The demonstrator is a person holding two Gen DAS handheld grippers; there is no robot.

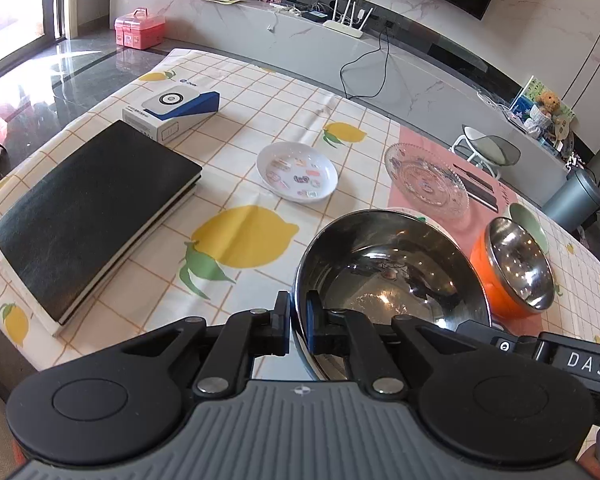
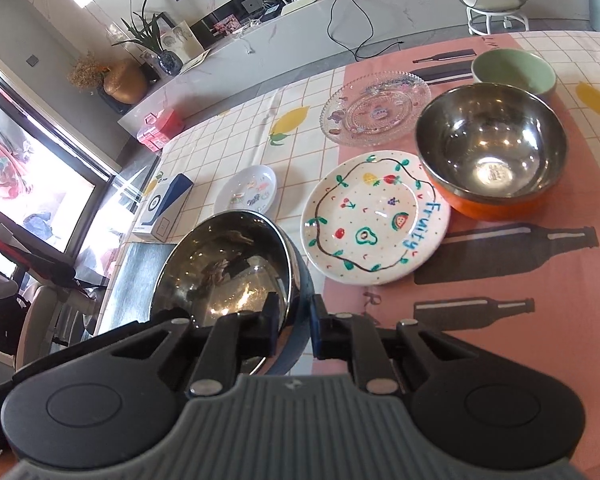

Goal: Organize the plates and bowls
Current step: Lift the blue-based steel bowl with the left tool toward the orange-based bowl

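1. Living room; table [image 1: 284, 92] under a lemon-print grid cloth, pink bottle-print mat on its right side; TV console with router behind.
2. Left gripper [image 1: 299, 322] angled down, fingers clamped on the near-left rim of the steel bowl with the blue outside [image 1: 384, 276], one pad inside, one outside.
3. Right gripper [image 2: 296, 328] angled down, fingers clamped on the same bowl's right rim, one pad inside, one on the blue wall.
4. Bowl gripped from both sides, tilted, near the table's front edge, just left of the "Fruity" plate [image 2: 376, 216].
5. Bowls: 3. The blue steel one, an orange steel-lined one [image 2: 492, 152] on the pink mat, a green one [image 2: 512, 70] behind it.
6. Plates: 3. "Fruity" painted plate beside the orange bowl, clear glass plate [image 2: 374, 108] behind it, small white sticker-print dish [image 1: 297, 171] on the lemon cloth.
7. Other: black notebook [image 1: 96, 212], white-blue box [image 1: 172, 110], both left.
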